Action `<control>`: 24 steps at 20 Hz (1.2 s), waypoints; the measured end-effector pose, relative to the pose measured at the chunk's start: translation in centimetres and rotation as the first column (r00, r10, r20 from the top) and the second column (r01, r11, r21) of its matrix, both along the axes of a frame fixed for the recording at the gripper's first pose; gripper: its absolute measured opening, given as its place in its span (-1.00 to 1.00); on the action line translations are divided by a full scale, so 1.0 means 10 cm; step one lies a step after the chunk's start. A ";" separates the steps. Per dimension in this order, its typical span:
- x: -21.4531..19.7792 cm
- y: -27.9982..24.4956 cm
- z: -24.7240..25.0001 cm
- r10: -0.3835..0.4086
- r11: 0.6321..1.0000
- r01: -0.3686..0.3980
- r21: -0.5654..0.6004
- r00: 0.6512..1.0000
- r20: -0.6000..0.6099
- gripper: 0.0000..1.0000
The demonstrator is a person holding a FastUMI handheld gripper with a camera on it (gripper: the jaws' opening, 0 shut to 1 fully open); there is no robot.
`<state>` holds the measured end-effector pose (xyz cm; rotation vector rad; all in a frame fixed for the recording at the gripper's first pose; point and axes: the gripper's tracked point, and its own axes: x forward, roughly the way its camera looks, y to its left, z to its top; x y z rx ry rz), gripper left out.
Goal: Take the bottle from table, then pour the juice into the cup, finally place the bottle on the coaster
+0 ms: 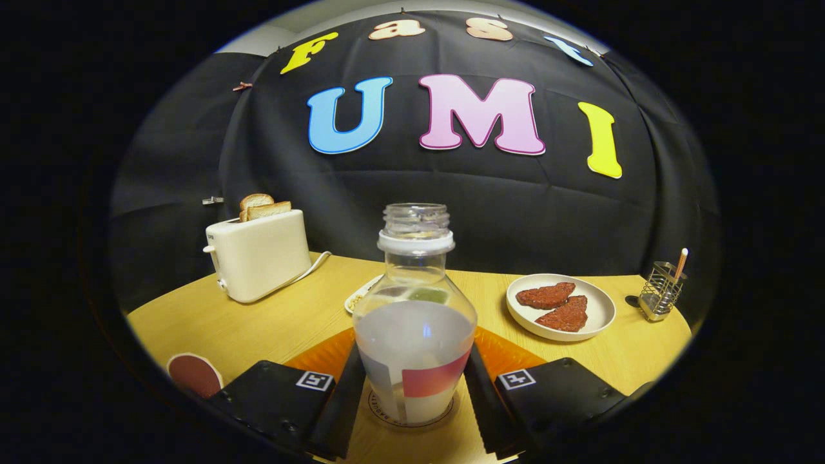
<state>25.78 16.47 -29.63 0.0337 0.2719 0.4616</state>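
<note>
- While it is held between the two fingers, the bottle (415, 322) stands upright — its long axis is vertical and its open neck points up.
- The gripper (414, 412) is clamped on the bottle's lower body, one finger pressed on each side.
- The bottle's base is seen on a round coaster (412, 422), over an orange mat (509, 353) on the wooden table (271, 322).
- The fingers are kept level and pointed toward the plate (561, 305) and toaster (258, 254) beyond.

Hand-held two-finger gripper (416, 399): two blocky matte housings, one on each side, each bearing a small square white-bordered fiducial marker on its inner top corner and small round screw heads along its outer face; flat, slanted fingers (338, 412) extend inward.
</note>
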 end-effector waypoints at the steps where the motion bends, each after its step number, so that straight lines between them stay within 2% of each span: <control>1: 0.00 0.00 0.00 0.004 1.000 -0.004 -0.007 1.000 0.005 0.55; 4: -0.03 0.01 0.01 0.021 1.000 -0.021 -0.018 1.000 0.006 0.58; 6: -0.07 0.01 -0.01 0.024 1.000 -0.024 -0.006 1.000 -0.020 0.81; 7: -0.07 -0.02 -0.03 0.018 1.000 -0.018 -0.012 0.999 -0.030 1.00; 10: -0.13 -0.15 -0.03 -0.005 0.998 0.002 -0.056 0.999 -0.051 0.98; 13: -0.27 -0.24 0.05 -0.001 0.999 -0.002 -0.050 0.997 -0.073 0.98; 15: -0.40 -0.32 0.07 0.003 0.995 -0.011 -0.097 0.997 -0.076 0.98; 19: -0.70 -0.46 0.38 0.030 0.997 -0.036 -0.061 0.995 -0.096 0.98; 22: -0.92 -0.64 0.77 0.014 0.999 -0.017 -0.030 0.997 -0.078 0.98; 24: -1.05 -0.83 0.98 -0.025 0.999 0.022 -0.046 0.998 -0.065 0.97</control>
